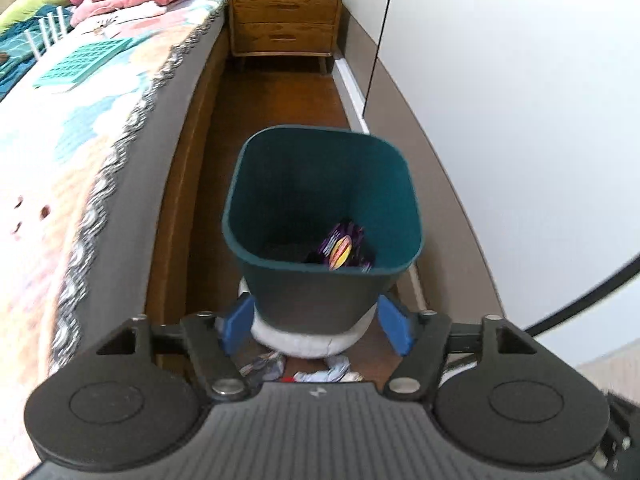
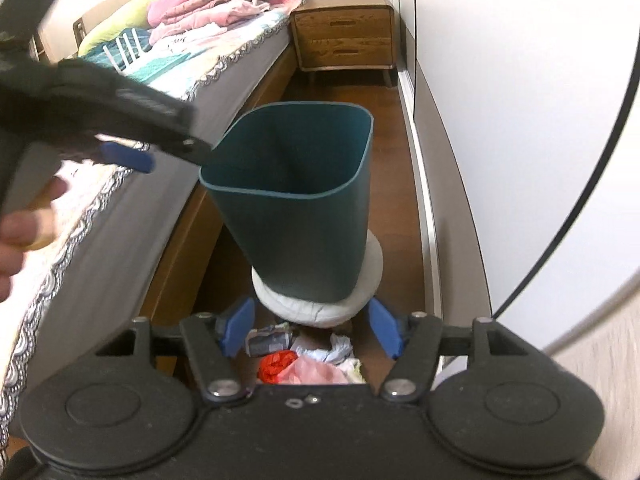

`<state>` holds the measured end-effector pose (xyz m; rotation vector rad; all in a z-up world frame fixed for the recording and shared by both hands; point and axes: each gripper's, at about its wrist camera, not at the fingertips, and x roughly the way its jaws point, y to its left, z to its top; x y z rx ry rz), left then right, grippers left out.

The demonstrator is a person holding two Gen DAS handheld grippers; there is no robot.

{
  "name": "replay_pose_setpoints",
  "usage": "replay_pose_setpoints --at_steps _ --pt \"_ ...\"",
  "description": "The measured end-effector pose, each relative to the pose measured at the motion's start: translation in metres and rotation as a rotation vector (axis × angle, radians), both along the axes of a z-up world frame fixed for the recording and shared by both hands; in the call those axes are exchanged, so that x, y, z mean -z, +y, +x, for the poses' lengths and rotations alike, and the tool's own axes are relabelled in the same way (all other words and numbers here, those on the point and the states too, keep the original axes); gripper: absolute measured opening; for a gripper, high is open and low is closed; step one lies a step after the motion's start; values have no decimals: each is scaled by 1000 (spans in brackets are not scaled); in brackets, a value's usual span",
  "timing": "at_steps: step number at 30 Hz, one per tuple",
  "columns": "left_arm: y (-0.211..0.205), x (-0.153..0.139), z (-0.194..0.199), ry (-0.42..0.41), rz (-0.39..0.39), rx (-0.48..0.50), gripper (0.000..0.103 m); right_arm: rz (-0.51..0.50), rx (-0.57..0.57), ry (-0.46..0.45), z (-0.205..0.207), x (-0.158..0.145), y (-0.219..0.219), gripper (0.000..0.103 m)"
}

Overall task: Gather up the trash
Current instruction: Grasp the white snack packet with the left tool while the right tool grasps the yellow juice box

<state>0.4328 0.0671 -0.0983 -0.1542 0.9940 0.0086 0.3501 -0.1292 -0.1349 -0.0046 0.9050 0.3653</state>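
A dark teal trash bin stands on a white round cushion on the wooden floor; it also shows in the right wrist view. A purple and yellow wrapper lies inside it. My left gripper is open and empty, just above and before the bin; it also shows in the right wrist view at upper left. My right gripper is open and empty over a pile of trash on the floor: a red piece, a pink bag, white crumpled paper.
A bed with a patterned cover runs along the left. A wooden nightstand stands at the far end. A white wardrobe wall lines the right. The aisle between them is narrow.
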Motion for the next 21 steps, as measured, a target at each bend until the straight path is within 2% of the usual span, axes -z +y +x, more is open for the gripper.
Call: replay_pose_setpoints --at_steps 3,5,9,12,17,21 --pt "10 17 -16 22 3 -3 80 -16 -2 30 -2 15 5 76" --pt "17 37 -24 52 4 -9 80 -31 -4 62 1 31 9 78" --pt "25 93 -34 128 20 -42 80 -67 -14 121 14 74 20 99" --pt "28 140 -36 215 10 -83 80 -90 -13 175 27 113 30 100" --pt "32 236 -31 406 9 -183 80 -130 5 309 35 193 45 101" --pt "31 312 -33 556 28 -212 80 -176 -51 384 37 249 62 101"
